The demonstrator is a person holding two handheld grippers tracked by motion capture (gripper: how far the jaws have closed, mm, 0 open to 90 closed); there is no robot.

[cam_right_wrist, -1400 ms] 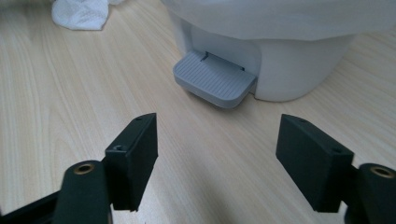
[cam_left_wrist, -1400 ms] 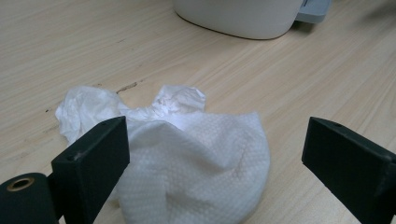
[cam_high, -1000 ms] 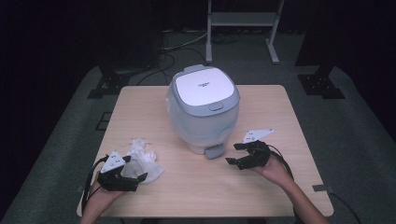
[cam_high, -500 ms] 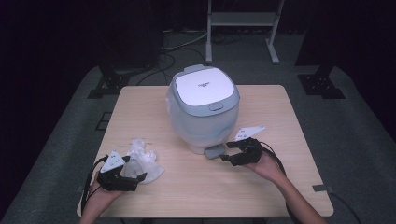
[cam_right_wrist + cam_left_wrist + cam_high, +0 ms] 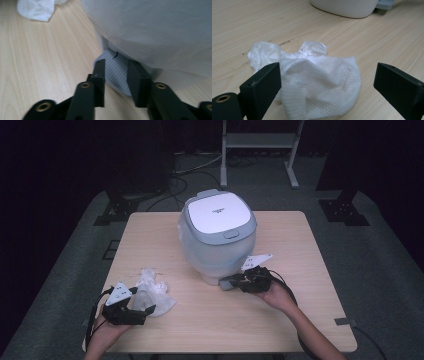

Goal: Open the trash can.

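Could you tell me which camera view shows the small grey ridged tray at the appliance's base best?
The right gripper view: the grey tray sits close up between the jaws, ridges visible. The high view shows it small beside the right gripper; the left gripper view catches a corner.

From my high view the table [image 5: 300, 320] sits in a bright pool of overhead light, while the frame's edges fall nearly black. The white lid [image 5: 218, 213] glares slightly at upper centre. My left gripper view is evenly lit and sharp at mid-frame. My right gripper view blurs at the bottom, its upper right washed pale.
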